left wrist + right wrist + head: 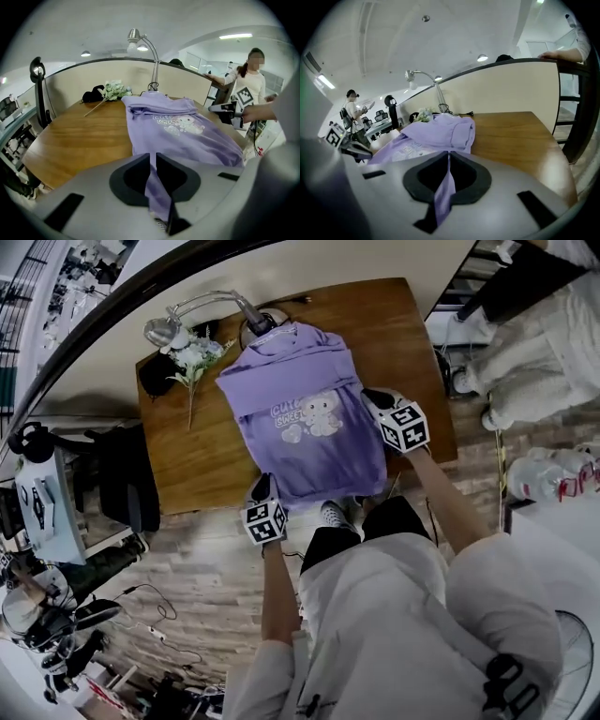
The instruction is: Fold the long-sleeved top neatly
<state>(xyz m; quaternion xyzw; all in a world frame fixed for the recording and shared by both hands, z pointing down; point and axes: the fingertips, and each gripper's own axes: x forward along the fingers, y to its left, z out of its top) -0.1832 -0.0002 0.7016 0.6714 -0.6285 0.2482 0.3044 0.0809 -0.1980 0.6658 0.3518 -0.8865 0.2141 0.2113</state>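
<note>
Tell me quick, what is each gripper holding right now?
Left gripper: jaws shut on the purple top, at its bottom corner.
Right gripper: jaws shut on the same top, at its side edge.

Open-plan office: a wooden desk (202, 460) against a low partition (84, 79), desk lamp (136, 40) upper centre, black office chair (127, 479) at left, strip lights (235, 36) overhead.

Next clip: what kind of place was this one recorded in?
Probably an open-plan office rather than a home: the purple top lies on a wooden desk backed by a curved partition screen, with a desk lamp at the far edge and a black office chair alongside.
</note>
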